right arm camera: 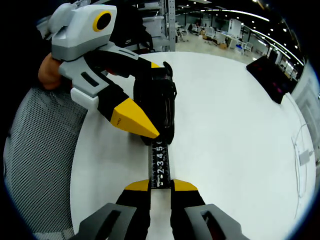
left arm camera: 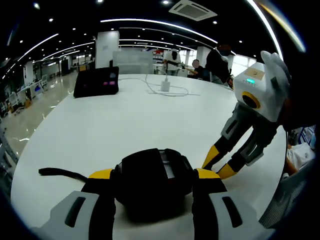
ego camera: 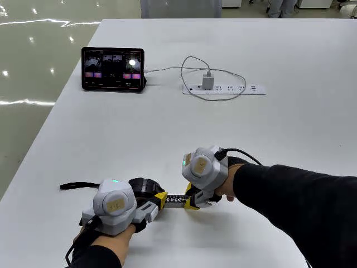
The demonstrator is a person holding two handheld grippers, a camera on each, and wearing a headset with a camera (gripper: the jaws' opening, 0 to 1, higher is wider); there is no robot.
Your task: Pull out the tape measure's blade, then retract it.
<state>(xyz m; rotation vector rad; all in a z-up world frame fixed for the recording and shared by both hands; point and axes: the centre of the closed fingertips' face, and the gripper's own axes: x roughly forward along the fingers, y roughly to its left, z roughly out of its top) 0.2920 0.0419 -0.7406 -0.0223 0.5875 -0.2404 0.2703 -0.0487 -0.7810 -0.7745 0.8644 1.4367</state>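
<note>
**A:** Where's the tape, quick?

**B:** The black rounded plastic tape measure case (ego camera: 146,188) is on the white table (ego camera: 251,128), near my edge. My left gripper (left arm camera: 155,175) has it, with the jaws closed in on the two sides of the case and the yellow tips hugging it.

**A:** And the blade?

**B:** A short run of the narrow pale metal blade (right arm camera: 160,167) with black numerals is out. It lies flat and straight from the mouth of the case toward my right gripper (right arm camera: 161,186). Those jaws are almost together and pinch the blade's free end.

**A:** So which way does the pull go?

**B:** The long axis of the blade is the line between the two grippers, left to right across the head view. I reckon the right one draws straight away from the case along that line while the left just anchors it. We look early in the pull-out.

**A:** Any containers?

**B:** None to log. The thin black wrist strap (ego camera: 78,185) trails from the case on the far side from the blade. Well apart, further up the table, are a dark tablet (ego camera: 113,68) with its screen lit and a white power strip (ego camera: 223,89) with a plugged-in charger (ego camera: 207,82).
</note>
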